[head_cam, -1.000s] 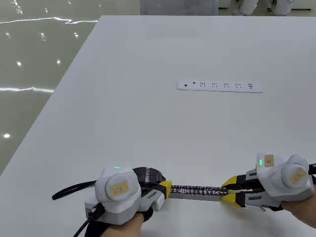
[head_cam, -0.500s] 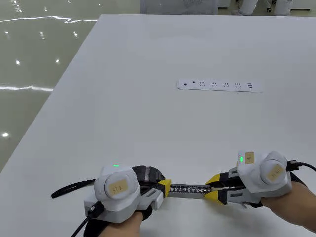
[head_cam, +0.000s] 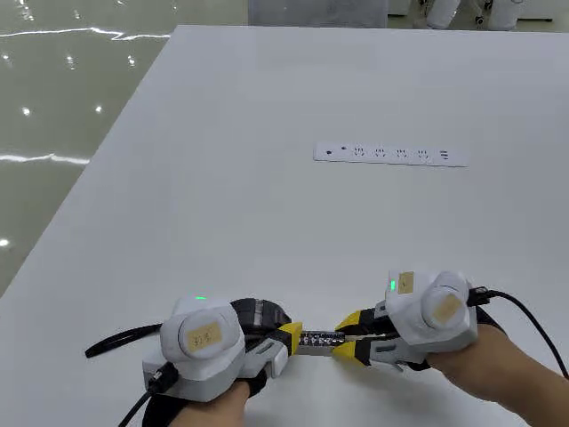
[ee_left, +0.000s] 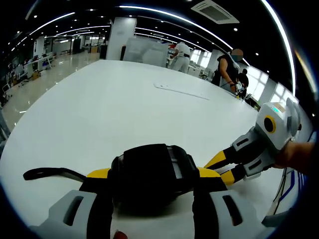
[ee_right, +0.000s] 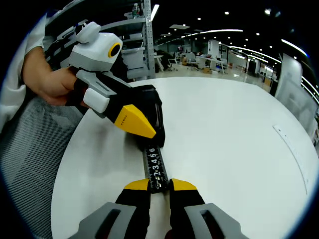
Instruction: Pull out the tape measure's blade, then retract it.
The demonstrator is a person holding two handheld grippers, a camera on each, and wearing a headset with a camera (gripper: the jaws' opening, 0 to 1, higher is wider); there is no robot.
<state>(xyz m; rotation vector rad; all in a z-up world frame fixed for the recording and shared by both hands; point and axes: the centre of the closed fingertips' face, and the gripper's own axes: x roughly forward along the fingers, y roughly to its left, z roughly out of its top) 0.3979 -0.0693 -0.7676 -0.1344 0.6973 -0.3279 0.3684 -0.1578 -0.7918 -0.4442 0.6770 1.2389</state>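
The tape measure (head_cam: 262, 314) sits at the near edge of the tabletop (head_cam: 293, 222), with its black case (ee_right: 149, 107) clamped by the sides between the jaws of the left gripper (ee_left: 153, 175). A short run of blade (ee_right: 155, 167) shows out of the case's mouth, lying flat and low over the tabletop with its low numbers facing up. The right gripper (ee_right: 159, 186) is closed on the blade's free end and sits just beside the case, its yellow tips near the left gripper's but apart from them. With so little blade out, we judge this to be one end of the stroke: either the start of the pull or the last of the return. We cannot tell which from this moment alone. If it is the return, the next move calls for guiding the end straight into the mouth before letting go. If it is the pull, we must draw the right gripper away in line with the blade while the left holds the case firm. The power strip (head_cam: 389, 154) lies well apart, farther up the tabletop.
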